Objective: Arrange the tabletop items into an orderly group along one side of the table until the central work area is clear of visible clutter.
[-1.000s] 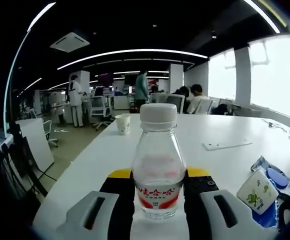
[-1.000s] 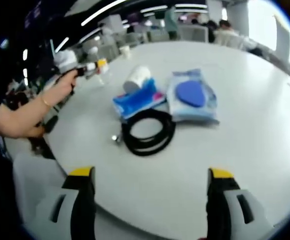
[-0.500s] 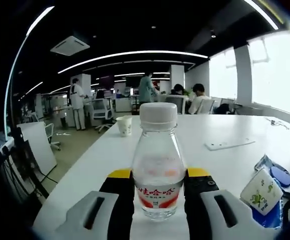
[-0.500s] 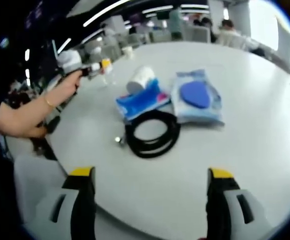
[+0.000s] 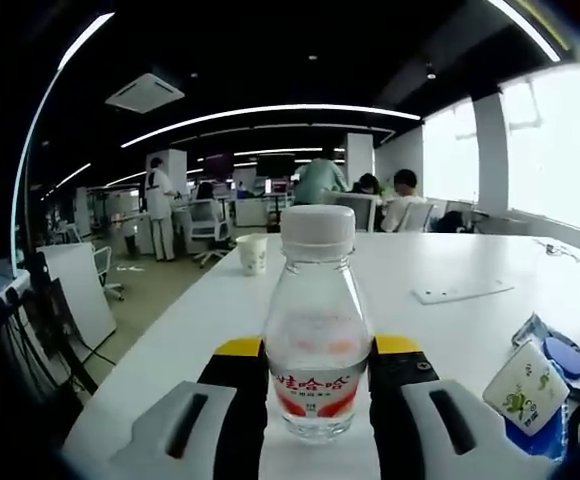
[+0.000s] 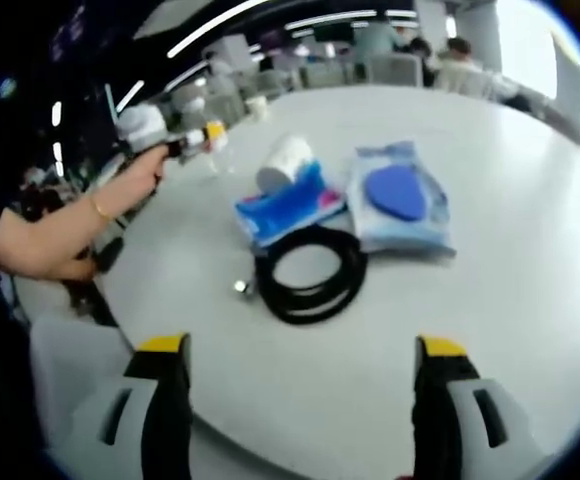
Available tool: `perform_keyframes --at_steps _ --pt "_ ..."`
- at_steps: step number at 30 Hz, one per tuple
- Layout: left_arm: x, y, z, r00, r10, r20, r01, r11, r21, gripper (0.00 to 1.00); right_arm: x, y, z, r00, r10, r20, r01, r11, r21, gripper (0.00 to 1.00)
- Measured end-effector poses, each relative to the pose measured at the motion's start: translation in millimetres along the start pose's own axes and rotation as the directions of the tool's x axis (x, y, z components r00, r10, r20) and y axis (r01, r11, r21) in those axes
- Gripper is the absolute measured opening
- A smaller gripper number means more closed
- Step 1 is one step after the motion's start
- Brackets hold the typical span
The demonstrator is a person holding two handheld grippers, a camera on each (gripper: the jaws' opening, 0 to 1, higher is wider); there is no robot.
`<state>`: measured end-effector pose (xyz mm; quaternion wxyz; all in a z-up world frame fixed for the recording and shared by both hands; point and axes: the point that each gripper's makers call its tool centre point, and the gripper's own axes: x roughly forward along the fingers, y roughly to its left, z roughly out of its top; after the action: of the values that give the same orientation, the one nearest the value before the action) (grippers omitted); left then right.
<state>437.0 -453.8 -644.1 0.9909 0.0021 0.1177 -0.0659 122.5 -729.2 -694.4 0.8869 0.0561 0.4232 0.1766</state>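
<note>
The left gripper is clamping a clear water bottle between its jaws, standing upright near the edge of the long white bench — an open office with strip lights is stretching behind. The right gripper is hovering with jaws wide above the bench, where a black cable coil, blue packs and a white roll are lying together.
</note>
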Motion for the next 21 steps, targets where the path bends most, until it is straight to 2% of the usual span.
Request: perform_keyframes --at_steps 2,4,5,7,9,13,17,21 --pt "-1 -0.4 -0.3 1.0 -0.009 0.003 0.009 1.0 -0.028 0.39 0 0 1.4 1.0 -0.001 0.006 0.001 1.0 0.001 0.9" --pt "-1 -3.5 -11.7 0.998 -0.036 -0.055 0.03 0.994 -0.103 0.42 0 0 3.7 1.0 0.0 0.016 0.0 1.0 0.006 0.9" --pt "0 -3.7 -12.9 0.998 -0.043 -0.052 0.037 0.994 -0.106 0.47 -1 0 5.4 1.0 0.002 0.022 -0.002 1.0 0.01 0.9" --pt "-2 0.7 -11.2 0.999 -0.021 -0.031 0.019 0.998 -0.064 0.5 -1 0 8.9 0.999 0.008 0.036 -0.008 1.0 0.019 0.9" --pt "-5 -2.4 -5.7 0.999 -0.038 -0.009 0.037 0.997 -0.063 0.54 -1 0 11.5 0.999 0.013 0.046 -0.014 1.0 0.024 0.9" --pt "-9 -6.0 -0.2 0.999 -0.052 0.0 0.052 0.997 -0.048 0.64 0 4 15.0 0.998 0.029 0.052 -0.029 1.0 0.002 0.9" --pt "-14 -6.3 6.9 0.999 -0.045 0.007 0.046 0.996 -0.08 0.78 2 8 21.5 0.996 0.051 0.069 -0.051 0.999 0.006 0.9" --pt "-18 -12.0 14.7 0.998 -0.061 0.018 0.062 0.994 -0.086 0.84 1 11 36.2 0.99 0.072 0.118 -0.075 0.997 0.015 0.91"
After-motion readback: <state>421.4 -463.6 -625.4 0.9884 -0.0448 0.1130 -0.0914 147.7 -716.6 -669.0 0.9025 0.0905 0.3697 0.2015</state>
